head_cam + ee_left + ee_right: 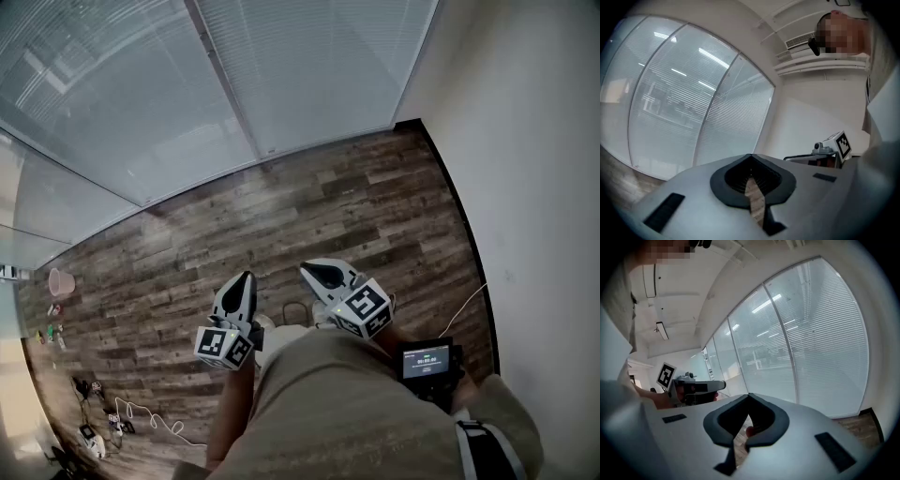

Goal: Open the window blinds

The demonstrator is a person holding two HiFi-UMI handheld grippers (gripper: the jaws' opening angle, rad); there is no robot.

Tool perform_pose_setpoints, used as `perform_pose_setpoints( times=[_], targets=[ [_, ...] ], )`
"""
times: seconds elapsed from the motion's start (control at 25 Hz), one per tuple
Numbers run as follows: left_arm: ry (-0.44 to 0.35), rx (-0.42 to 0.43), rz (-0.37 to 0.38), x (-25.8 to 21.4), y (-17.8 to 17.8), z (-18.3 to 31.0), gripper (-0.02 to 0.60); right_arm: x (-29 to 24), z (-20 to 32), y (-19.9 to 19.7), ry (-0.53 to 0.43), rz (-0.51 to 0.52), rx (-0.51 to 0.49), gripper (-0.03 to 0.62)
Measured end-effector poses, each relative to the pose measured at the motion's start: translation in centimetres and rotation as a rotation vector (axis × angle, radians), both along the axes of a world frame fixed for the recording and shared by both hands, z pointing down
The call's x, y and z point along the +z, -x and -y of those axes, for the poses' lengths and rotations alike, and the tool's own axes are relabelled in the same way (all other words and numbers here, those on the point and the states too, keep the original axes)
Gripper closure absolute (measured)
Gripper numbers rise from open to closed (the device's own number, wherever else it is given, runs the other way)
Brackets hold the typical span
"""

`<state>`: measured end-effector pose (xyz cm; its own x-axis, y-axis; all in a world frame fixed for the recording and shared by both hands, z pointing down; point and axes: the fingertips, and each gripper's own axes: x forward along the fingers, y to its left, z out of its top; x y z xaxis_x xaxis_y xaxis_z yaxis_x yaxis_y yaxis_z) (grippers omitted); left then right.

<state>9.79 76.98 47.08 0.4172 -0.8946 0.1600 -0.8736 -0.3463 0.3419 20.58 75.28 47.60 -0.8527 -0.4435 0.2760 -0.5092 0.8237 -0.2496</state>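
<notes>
White slatted window blinds hang shut over tall glass panes at the far end of the room. They also fill the left gripper view as blinds and the right gripper view as blinds. My left gripper and right gripper are held side by side at waist height, well short of the blinds, pointing toward them. Both are shut with nothing between the jaws. The left gripper sees the right gripper's marker cube beside it. The right gripper sees the left gripper.
A dark wood-plank floor runs up to the window. A white wall closes the right side, with a white cable at its foot. Cables and small items and a pink cup lie at the left. An air conditioner hangs overhead.
</notes>
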Motion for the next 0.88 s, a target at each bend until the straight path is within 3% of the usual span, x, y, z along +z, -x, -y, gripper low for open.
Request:
perform_pose_setpoints(
  times=[0.56, 0.88],
  targets=[
    [-0.012, -0.006, 0.017, 0.0, -0.5, 0.0, 0.566, 0.1, 0.4, -0.7, 0.055, 0.057, 0.017, 0.586],
    [-0.015, -0.011, 0.02, 0.1, -1.0, -0.1, 0.566, 0.3, 0.5, -1.4, 0.037, 0.053, 0.031, 0.585]
  ],
)
